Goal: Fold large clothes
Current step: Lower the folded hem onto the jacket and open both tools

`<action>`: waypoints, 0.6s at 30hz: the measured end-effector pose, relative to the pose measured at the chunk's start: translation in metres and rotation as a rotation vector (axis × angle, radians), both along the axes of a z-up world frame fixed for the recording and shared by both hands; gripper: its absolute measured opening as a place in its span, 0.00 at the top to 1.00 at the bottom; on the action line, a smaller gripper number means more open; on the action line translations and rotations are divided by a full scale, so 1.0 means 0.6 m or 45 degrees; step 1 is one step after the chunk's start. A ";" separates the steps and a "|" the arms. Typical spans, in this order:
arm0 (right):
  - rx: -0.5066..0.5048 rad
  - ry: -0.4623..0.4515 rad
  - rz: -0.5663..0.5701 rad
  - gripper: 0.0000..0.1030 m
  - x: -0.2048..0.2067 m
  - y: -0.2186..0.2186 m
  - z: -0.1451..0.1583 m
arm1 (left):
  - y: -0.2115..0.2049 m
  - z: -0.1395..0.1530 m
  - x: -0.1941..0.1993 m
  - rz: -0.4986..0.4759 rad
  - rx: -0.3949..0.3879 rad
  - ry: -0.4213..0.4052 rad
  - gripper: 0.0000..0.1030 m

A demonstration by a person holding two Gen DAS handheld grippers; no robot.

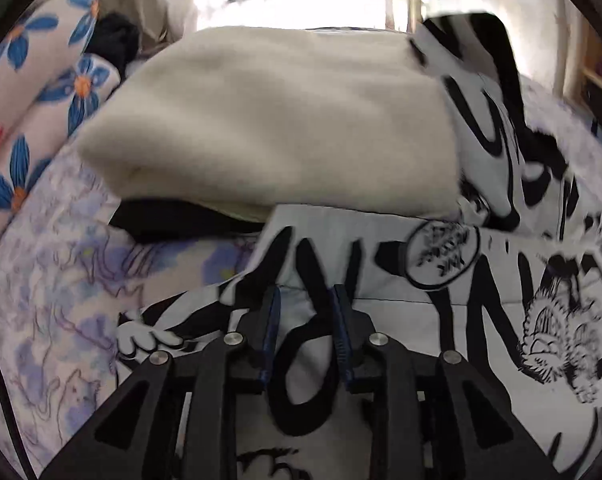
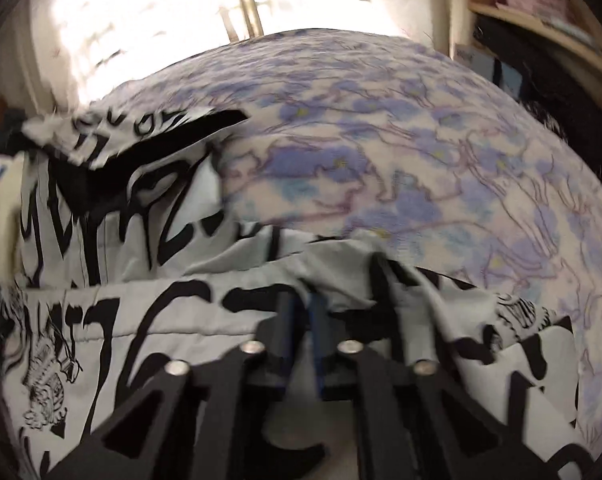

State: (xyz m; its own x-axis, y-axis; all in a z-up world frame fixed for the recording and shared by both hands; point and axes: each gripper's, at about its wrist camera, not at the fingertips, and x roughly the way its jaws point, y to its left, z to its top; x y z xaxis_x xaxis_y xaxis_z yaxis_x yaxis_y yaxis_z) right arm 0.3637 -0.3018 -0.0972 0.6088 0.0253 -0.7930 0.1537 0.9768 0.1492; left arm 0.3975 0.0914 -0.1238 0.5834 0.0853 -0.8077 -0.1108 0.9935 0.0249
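A white garment with black graffiti print (image 1: 441, 312) lies on a bed, partly folded, and also shows in the right wrist view (image 2: 149, 320). A folded cream garment (image 1: 269, 120) lies on top of its far part. My left gripper (image 1: 307, 294) has its jaws a finger-width apart over the printed cloth, with cloth showing between them. My right gripper (image 2: 304, 300) is shut on a raised edge of the printed garment, which bunches and drapes over its right finger.
The bed has a purple floral sheet (image 2: 421, 152), also in the left wrist view (image 1: 53, 280). A pillow with blue flowers (image 1: 29, 92) lies at the left. A bright window is behind. Wooden shelves (image 2: 541, 8) stand at the right.
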 end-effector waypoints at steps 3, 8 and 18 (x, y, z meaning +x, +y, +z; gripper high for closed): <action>-0.121 0.062 -0.100 0.94 -0.029 -0.046 0.016 | 0.017 0.015 -0.014 -0.005 0.001 0.036 0.76; 0.034 0.002 0.029 0.94 -0.127 -0.052 0.052 | 0.012 0.060 -0.102 -0.075 -0.027 -0.018 0.75; 0.037 0.035 -0.012 1.00 -0.252 -0.131 -0.009 | 0.030 0.007 -0.249 -0.078 0.040 0.058 0.74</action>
